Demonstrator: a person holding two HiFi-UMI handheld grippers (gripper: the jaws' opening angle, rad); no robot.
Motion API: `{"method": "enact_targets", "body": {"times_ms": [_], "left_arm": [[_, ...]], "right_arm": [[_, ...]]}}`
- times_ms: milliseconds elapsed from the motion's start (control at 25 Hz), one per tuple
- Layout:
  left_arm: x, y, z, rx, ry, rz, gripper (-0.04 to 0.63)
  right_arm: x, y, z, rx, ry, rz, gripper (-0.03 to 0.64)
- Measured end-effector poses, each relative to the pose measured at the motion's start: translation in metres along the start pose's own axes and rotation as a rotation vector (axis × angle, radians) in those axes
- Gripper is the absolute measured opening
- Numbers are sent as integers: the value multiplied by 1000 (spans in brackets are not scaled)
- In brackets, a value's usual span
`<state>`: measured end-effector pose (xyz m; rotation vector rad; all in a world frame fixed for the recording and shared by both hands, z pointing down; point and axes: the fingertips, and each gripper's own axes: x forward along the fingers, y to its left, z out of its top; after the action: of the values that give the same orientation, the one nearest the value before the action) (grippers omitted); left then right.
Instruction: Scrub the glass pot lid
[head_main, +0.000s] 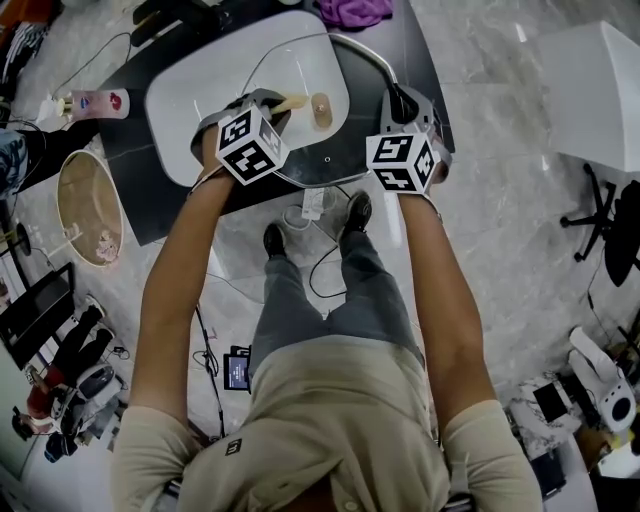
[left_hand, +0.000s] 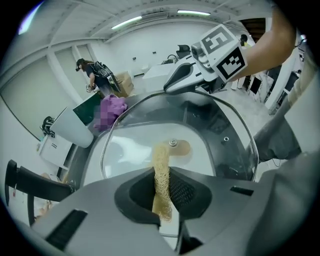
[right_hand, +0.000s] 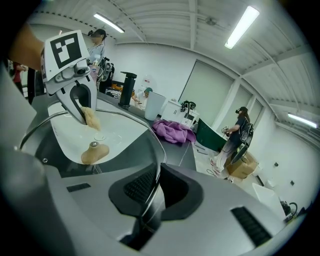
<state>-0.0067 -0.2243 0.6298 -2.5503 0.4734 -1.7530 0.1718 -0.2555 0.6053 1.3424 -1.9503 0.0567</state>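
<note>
The left gripper (left_hand: 162, 194) pinches the scrubber (left_hand: 161, 172); the right gripper (right_hand: 155, 194) clamps the lid (right_hand: 122, 131) at its near rim. Best hold steady and rub firmly around the knob (right_hand: 95, 152).

From my end the glass pot lid (left_hand: 135, 145) reads clear and glossy, with a thin bright metal rim (right_hand: 156, 150) and a smooth tan knob (right_hand: 95, 152), wood by its look. The scrubber (left_hand: 161, 180) is a rough, netted, straw-coloured fibre. Both the left gripper (left_hand: 162, 197) and the right gripper (right_hand: 152, 192) have matt grey plastic shells, and their pads (left_hand: 184, 192) are black and finely ribbed. The sink (head_main: 190, 100) is white and glossy, and the counter (head_main: 140, 205) is dark and matt. At the far side, the purple cloth (right_hand: 175, 131) looks soft and crumpled.
</note>
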Motion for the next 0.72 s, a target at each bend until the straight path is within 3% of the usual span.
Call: {"method": "enact_targets", "body": {"times_ms": [400, 720], "left_arm": [[-17, -11, -1, -8, -36, -16, 45], [-47, 3, -6, -98, -102, 8, 46]], "right_arm": [[-3, -1, 15, -35, -12, 4, 38], [-6, 2, 24, -56, -14, 42, 41]]}}
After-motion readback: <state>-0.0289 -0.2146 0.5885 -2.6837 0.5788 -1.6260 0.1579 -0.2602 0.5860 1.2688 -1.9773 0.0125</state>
